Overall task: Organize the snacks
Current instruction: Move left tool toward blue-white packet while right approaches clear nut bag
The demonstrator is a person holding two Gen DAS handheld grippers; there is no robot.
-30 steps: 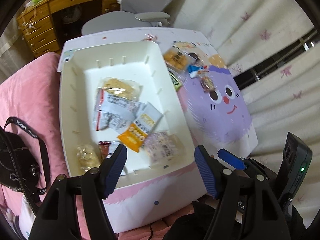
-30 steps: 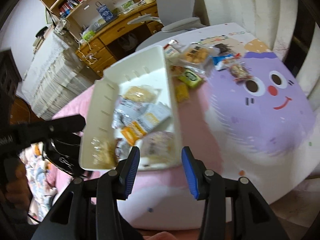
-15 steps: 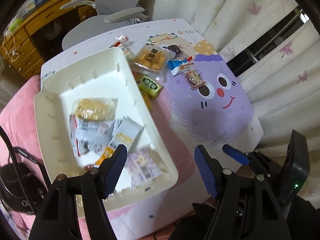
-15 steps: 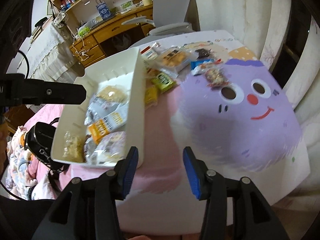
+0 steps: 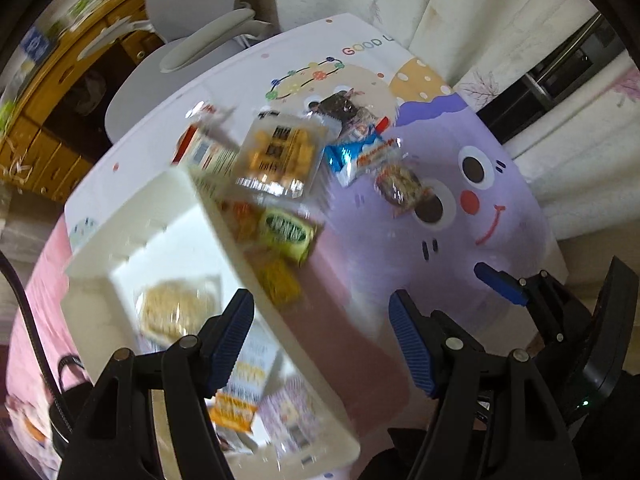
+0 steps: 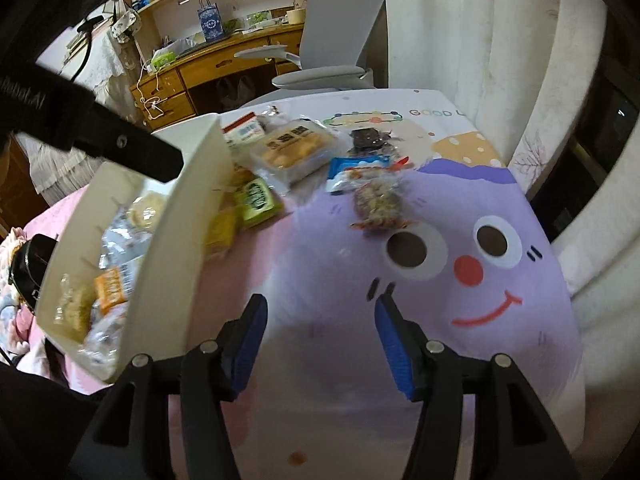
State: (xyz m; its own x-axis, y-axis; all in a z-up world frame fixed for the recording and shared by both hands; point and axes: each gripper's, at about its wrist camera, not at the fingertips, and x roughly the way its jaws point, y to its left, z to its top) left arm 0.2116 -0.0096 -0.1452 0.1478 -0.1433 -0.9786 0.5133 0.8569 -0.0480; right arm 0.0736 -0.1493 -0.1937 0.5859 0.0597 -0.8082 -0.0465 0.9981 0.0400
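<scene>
Both tools are empty with their jaws apart: the left tool [image 5: 320, 336] hangs over the right wall of the white bin [image 5: 132, 216], the right tool [image 6: 320, 332] over the bare surface [image 6: 440, 320] just right of the bin. Several packets lie inside the bin, blurred. Just beside its right wall sit a green packet [image 6: 256, 196] and what seems a yellow one [image 6: 220, 232]. Farther right of the bin lie a clear tray of orange biscuits [image 6: 292, 148], a blue wrapper [image 6: 352, 168] and a nut bar [image 6: 378, 204].

Right claw [image 6: 320, 332] spread wide over purple cartoon mat [image 6: 460, 216], white bin [image 6: 176, 248] left, loose snacks [image 6: 296, 152] beyond
</scene>
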